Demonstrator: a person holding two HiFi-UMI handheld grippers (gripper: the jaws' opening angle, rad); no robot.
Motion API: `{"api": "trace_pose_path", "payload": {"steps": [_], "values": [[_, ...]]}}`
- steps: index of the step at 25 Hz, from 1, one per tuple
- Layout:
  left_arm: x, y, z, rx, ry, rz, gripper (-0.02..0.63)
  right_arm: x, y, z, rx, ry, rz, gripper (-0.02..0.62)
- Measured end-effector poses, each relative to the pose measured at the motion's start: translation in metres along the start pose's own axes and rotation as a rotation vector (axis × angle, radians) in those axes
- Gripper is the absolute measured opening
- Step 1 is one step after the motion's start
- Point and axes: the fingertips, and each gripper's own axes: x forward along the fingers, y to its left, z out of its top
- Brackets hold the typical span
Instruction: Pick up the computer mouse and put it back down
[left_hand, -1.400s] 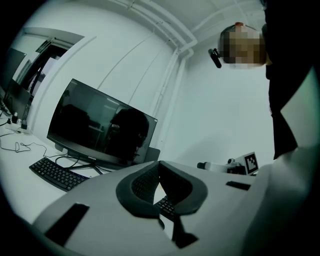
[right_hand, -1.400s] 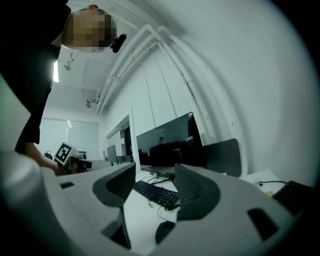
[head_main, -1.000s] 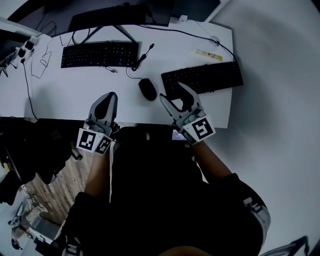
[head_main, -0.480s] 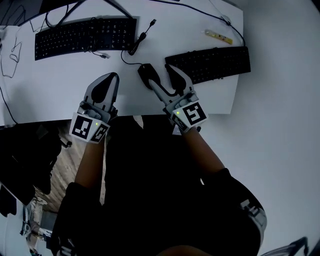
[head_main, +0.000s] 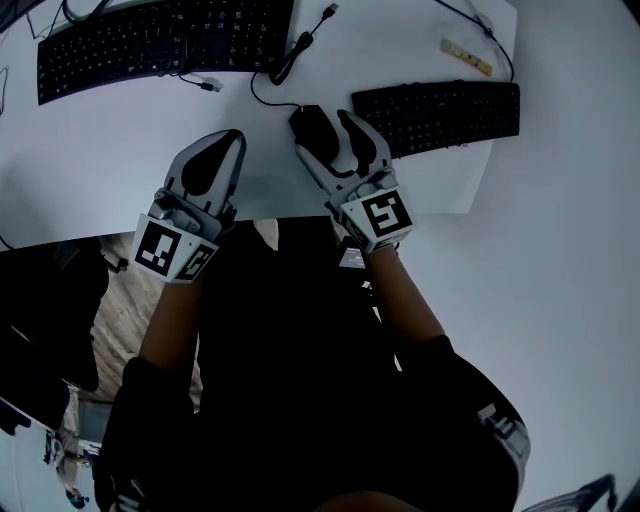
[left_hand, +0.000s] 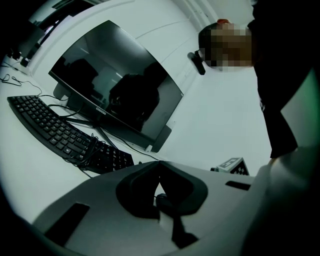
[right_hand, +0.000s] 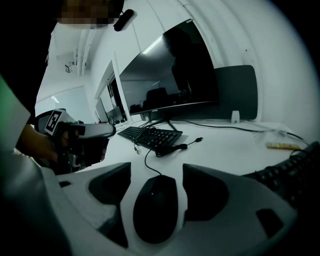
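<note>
Right tongs (head_main: 322, 135) dropped since a second ago, now straddling computer mouse (head_main: 310, 122), jaws opening wide, not pressing. Mouse flat on table (head_main: 100, 170) beside keyboard (head_main: 435, 112). Left tongs (head_main: 228, 145) closed, empty. Grasp looks imminent.

At lower centre, the grey right gripper (right_hand: 156, 172) has its jaws opening around a black, rounded plastic computer mouse (right_hand: 155, 209) on the white surface (right_hand: 230, 145), with slim gaps either side. A black keyboard (right_hand: 150, 136) lies mid-frame.
</note>
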Motion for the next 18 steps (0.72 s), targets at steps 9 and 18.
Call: {"api": "trace_pose_path", "payload": {"steps": [9,18], "values": [[-0.001,0.007,-0.005,-0.025,-0.021,-0.009,-0.006,0.022,0.003,-0.027,-0.048,0.158,-0.026,0.313],[-0.004,0.018,-0.004,-0.013,-0.038,0.001,-0.006,0.029,-0.002,-0.046,-0.015,0.220,-0.107,0.313]]}}
